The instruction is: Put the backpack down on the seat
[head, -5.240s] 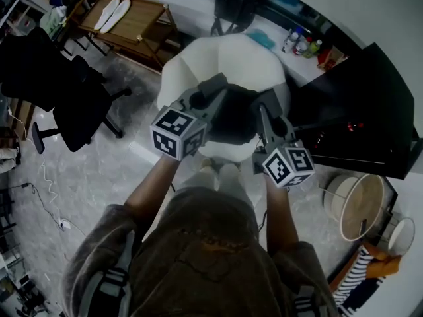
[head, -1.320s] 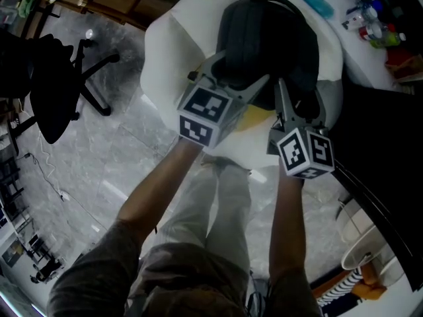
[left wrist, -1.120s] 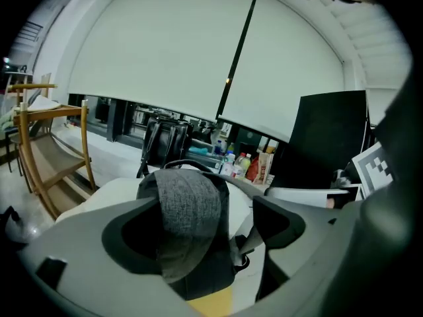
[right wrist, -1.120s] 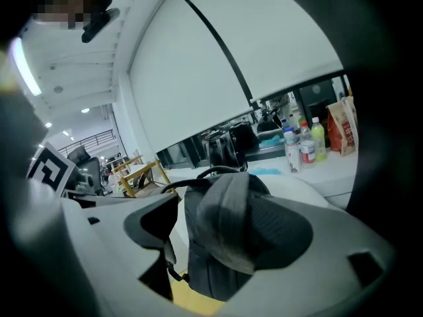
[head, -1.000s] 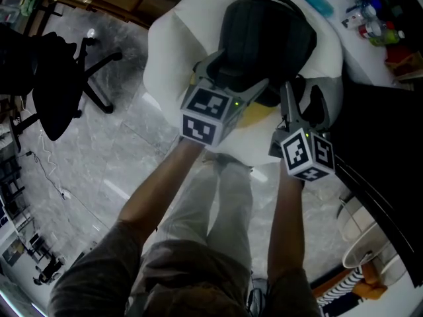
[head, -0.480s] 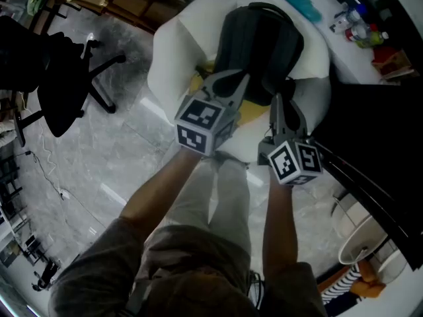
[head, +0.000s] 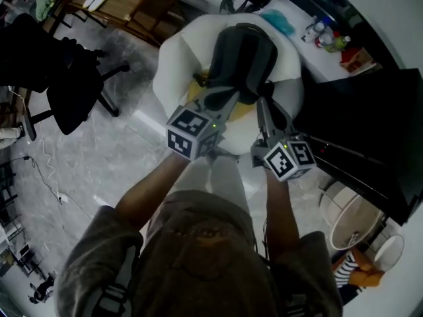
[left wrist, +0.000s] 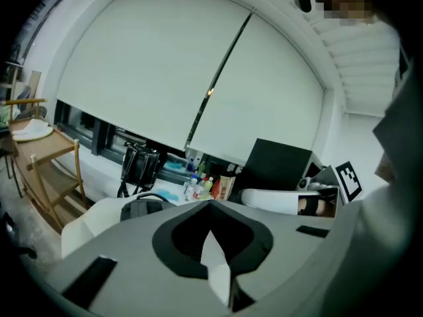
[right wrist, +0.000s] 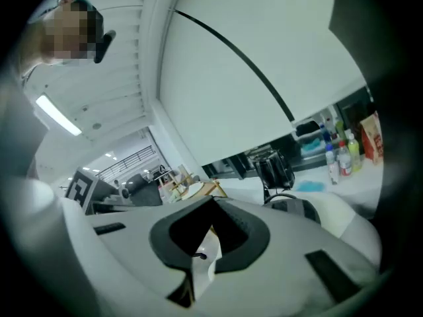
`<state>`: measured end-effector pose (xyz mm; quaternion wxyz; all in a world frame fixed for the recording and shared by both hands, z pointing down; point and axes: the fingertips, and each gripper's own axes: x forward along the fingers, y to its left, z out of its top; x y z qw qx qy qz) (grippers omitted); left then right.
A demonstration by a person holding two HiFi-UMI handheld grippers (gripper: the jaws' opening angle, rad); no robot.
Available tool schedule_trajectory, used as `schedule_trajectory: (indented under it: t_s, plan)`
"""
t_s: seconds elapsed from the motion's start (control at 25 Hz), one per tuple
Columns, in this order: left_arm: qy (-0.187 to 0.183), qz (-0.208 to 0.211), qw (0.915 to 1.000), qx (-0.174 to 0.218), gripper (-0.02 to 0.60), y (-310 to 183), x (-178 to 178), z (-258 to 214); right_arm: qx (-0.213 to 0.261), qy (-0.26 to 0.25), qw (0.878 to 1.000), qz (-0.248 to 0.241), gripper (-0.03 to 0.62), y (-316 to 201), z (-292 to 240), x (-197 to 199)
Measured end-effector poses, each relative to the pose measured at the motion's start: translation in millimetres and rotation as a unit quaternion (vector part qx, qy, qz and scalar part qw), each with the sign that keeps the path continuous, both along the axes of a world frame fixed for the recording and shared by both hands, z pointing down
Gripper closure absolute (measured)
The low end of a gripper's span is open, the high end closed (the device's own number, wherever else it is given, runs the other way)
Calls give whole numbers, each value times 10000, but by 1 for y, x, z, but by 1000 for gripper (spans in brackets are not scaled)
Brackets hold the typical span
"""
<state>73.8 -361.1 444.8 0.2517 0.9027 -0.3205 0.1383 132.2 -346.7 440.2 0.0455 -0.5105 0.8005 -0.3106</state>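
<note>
The dark grey backpack (head: 241,55) lies on the white padded seat (head: 177,68), its top handle toward the window; it also shows low in the left gripper view (left wrist: 141,208) and the right gripper view (right wrist: 299,208). My left gripper (head: 228,99) hangs above the seat's front edge, shut with nothing between its jaws (left wrist: 211,203). Beside it, my right gripper (head: 262,105) is raised to the same height, also shut and empty (right wrist: 213,201). Neither gripper touches the backpack.
A black office chair (head: 66,78) stands at the left on the marble floor, with a wooden rack (head: 125,5) behind it. A black cabinet (head: 370,131) is close at the right. Bottles (head: 324,35) and a black handbag (left wrist: 139,167) sit on the sill beyond the seat.
Both grippers have let go of the backpack, closed and drawn back and upward from it. The backpack stays on the seat.
</note>
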Motion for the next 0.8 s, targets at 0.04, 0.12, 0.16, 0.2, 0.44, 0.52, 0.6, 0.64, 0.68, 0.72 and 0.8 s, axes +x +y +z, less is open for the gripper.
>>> schedule_trajectory:
  t_s: [0.04,0.12,0.16,0.2,0.44,0.52,0.6,0.64,0.68,0.72,0.8]
  plan:
    - [14,98,9999,78,582,8,0,-17,121,43,9998,-154,594,7,-19,-3]
    - [62,283,9993,252,581,22,0,-49,333,147,9983,-445,594,24,-51,-10]
    - [90,370,9987,340,583,30,0,-63,414,192,9973,-567,594,34,-64,-12]
    - [116,451,9980,420,581,37,-1,-76,481,231,9963,-680,594,43,-75,-15]
    - [278,952,9927,689,581,77,-5,-131,752,406,9866,-1389,593,88,-125,-33]
    - [297,1133,9895,847,581,90,-7,-145,857,389,9839,-1520,593,101,-140,-37]
    - [322,1295,9859,1010,581,101,-10,-156,1020,410,9809,-1604,592,112,-154,-41]
    - [352,1355,9843,1075,581,107,-12,-160,1108,414,9797,-1617,592,116,-161,-43]
    - [383,1397,9828,1143,581,112,-14,-163,1188,390,9790,-1610,592,120,-166,-44]
    - [408,1418,9815,1222,581,116,-17,-166,1256,340,9786,-1592,594,123,-171,-44]
    - [464,1403,9794,1376,581,121,-23,-172,1354,214,9781,-1569,594,128,-177,-45]
